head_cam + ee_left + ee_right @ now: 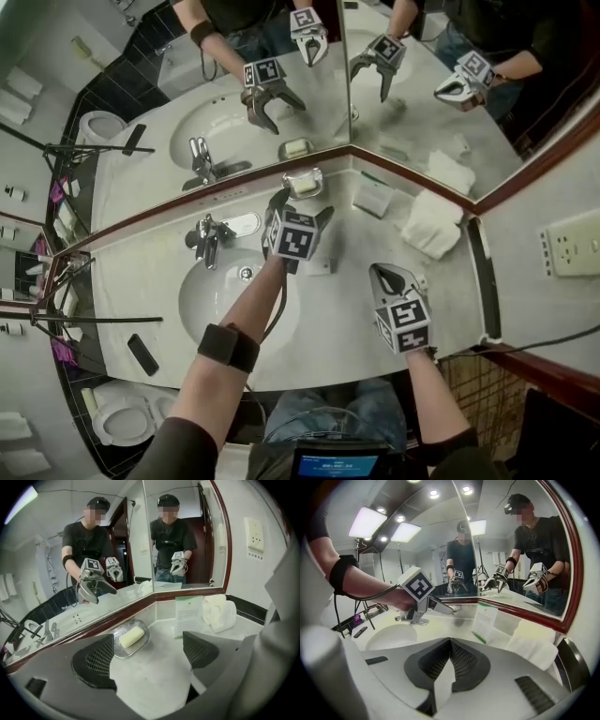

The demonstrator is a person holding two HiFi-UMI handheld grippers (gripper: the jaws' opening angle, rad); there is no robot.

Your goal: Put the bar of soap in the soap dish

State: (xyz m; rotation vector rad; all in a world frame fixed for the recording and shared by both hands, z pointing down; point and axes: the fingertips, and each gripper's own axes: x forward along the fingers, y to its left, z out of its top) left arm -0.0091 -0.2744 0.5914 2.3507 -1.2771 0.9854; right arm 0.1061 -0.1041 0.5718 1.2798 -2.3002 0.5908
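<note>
Pale yellow bar of soap (pixel 131 636) rests in oval metal soap dish (pixel 130 651), centre-left; left gripper (pixel 147 656) gapes empty, right gripper (pixel 450 660) closed. Withdrawal likely next.

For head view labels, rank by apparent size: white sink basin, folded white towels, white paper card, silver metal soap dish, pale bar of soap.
1. white sink basin
2. folded white towels
3. white paper card and silver metal soap dish: look alike
4. pale bar of soap

- Soap dish (pixel 127 651): shiny polished metal.
- Bar of soap (pixel 131 636): smooth, matt.
- Table (pixel 154 679): pale speckled stone, smooth.
- Towels (pixel 219 612): soft white cloth.
- Faucet (pixel 206 239): glossy chrome.
- Left gripper (pixel 150 658) fingers (pixel 99 660): matt black, grid-textured.
</note>
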